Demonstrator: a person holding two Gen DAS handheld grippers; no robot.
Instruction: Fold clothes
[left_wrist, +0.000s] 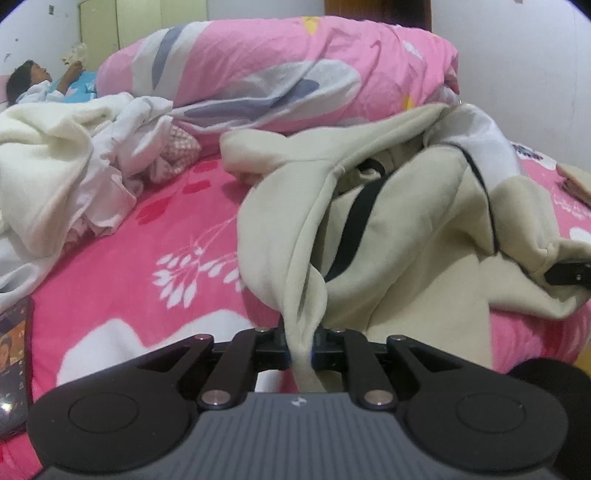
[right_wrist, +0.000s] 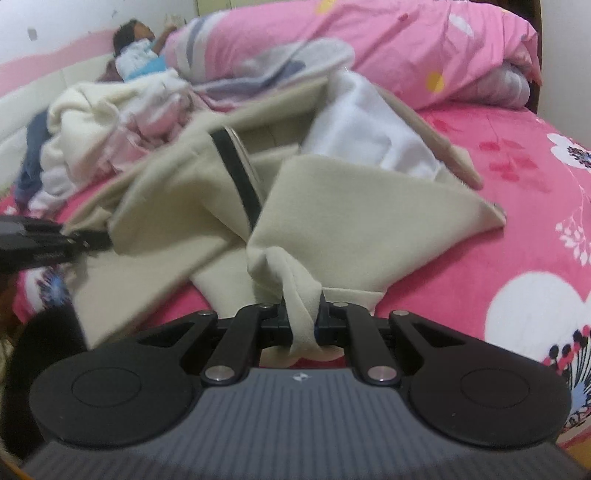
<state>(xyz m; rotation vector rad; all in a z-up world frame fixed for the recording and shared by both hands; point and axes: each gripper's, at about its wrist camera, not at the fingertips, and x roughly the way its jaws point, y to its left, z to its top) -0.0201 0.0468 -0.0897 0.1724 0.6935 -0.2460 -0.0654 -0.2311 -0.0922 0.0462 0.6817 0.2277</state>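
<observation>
Bed (left_wrist: 147, 236) with pink floral sheet, taken as landmark; items listed left to right. Far left of the bed, at its head end: a child (left_wrist: 33, 83) lying down, in pale top and blue. Low at the bed's left edge in the left wrist view: a dark phone (left_wrist: 13, 354) with lit screen. Left part of the bed: a heap of cream and white laundry (left_wrist: 62, 162), crumpled, with a pink checked piece showing at its right side. Rear of the bed: a rolled pink quilt (left_wrist: 280, 70) with grey and white flower print. Centre of the bed, in front of the quilt: a beige garment (left_wrist: 424, 229) with a black strap or trim and a white lining, bunched and partly lifted off the sheet. Left claw (left_wrist: 301, 345): pressed together, pinching a gathered fold of the beige garment near the bed's front edge. Right claw (right_wrist: 302, 325): likewise closed on a twisted corner of the same garment (right_wrist: 351, 229), well apart from the left claw and to its right. Each claw shows at the edge of the other's view, gripping the cloth. Right part of the bed: bare sheet with white flower motifs.
</observation>
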